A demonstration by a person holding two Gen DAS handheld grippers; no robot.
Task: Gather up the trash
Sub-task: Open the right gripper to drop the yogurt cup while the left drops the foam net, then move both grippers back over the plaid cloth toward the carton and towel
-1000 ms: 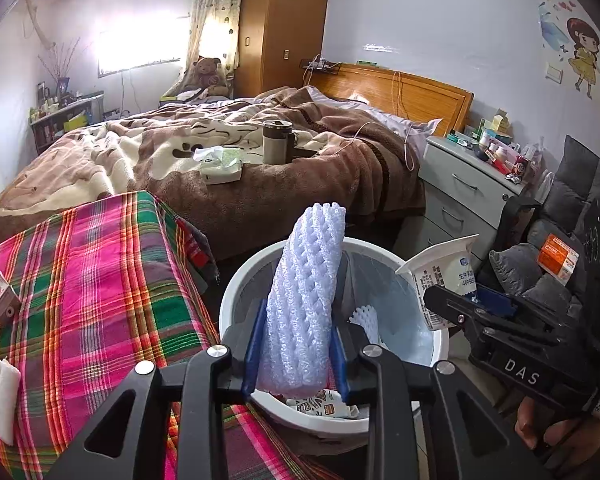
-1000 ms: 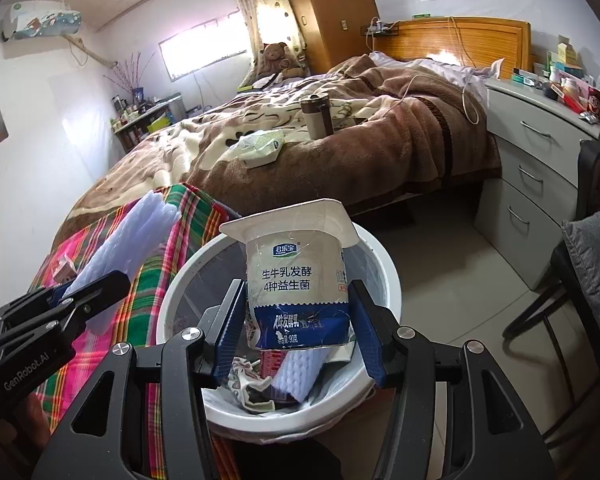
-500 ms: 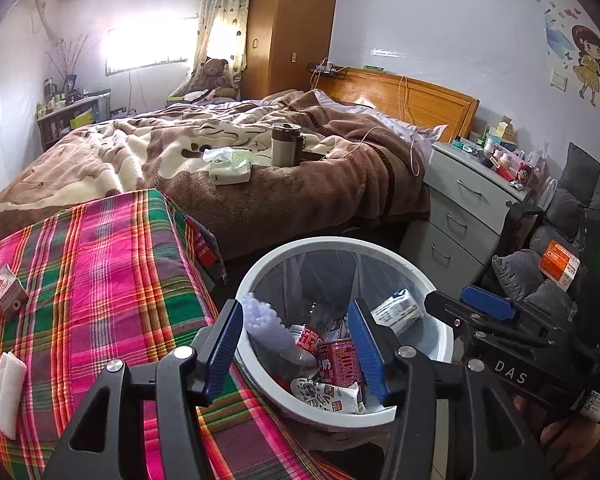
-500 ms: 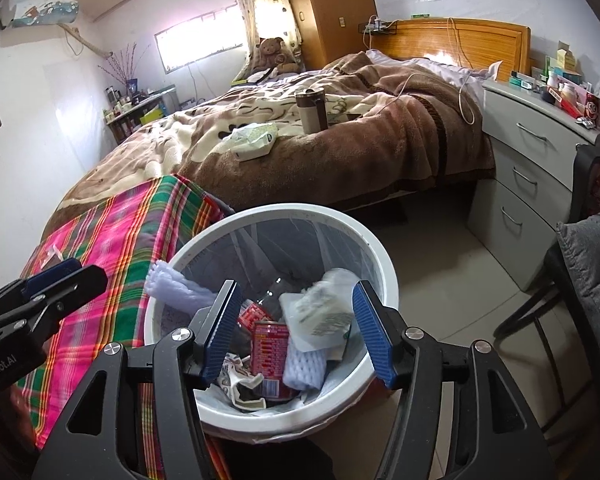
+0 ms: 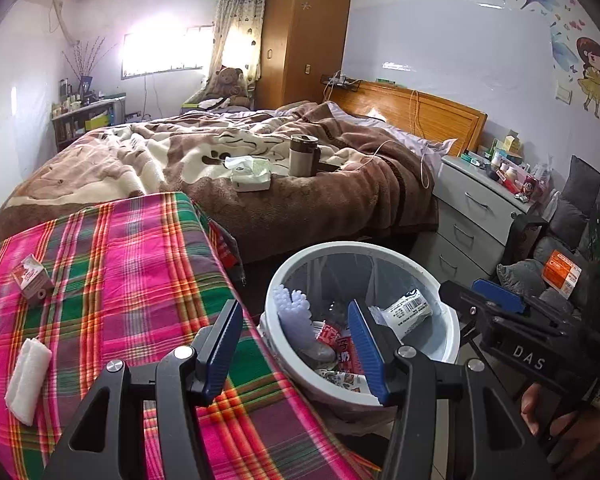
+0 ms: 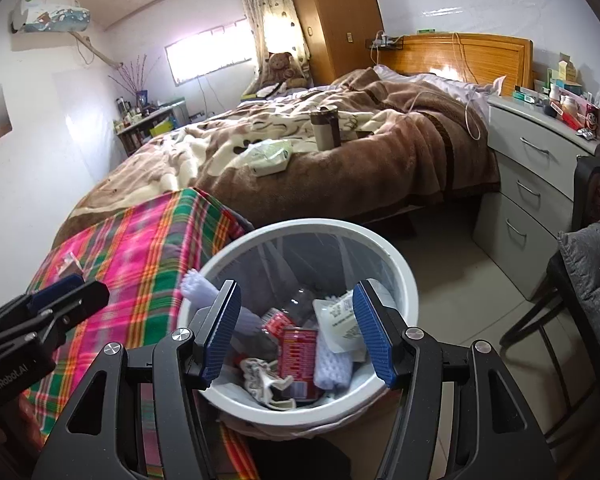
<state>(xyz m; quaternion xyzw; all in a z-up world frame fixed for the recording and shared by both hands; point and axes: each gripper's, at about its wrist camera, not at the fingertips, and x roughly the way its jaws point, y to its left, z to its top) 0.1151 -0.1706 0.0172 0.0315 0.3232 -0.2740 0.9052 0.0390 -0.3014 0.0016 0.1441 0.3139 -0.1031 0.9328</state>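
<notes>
A bedroom is seen, filled by a bed (image 5: 260, 176) under a brown blanket, with a grey dresser (image 6: 540, 184) beside it. A plaid-covered table (image 5: 112, 280) stands nearest, a white bin (image 6: 396, 264) just beside it, holding a foam sleeve (image 6: 208, 296) and a yogurt cup (image 6: 340, 320). Left gripper (image 5: 296, 344) and right gripper (image 6: 296, 328) are spread wide, empty

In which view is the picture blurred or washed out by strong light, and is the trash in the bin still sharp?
Left wrist view: the window is blown out to white, and straight lines bend toward the edges. Right wrist view: the plaid cloth is smeared by blur, while the red can in the bin stays sharp.
</notes>
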